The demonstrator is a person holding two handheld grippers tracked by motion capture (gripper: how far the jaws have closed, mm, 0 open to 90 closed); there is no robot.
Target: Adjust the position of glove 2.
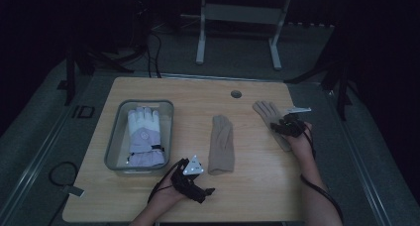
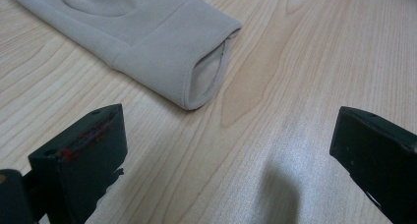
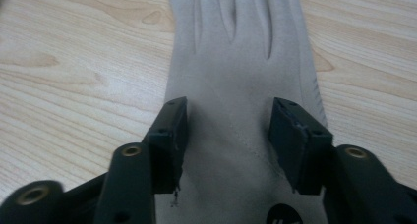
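On a pale wooden table in a dark room, my right gripper straddles a beige glove, jaws half-spread; my left gripper gapes wide.

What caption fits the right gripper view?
Right gripper poised over a beige glove on the wooden table, jaws open astride it.

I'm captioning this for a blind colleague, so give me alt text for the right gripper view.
The right gripper poses its two black jaws, half open, over a beige glove lying flat on the wooden table, the glove's fingers pointing away from the camera.
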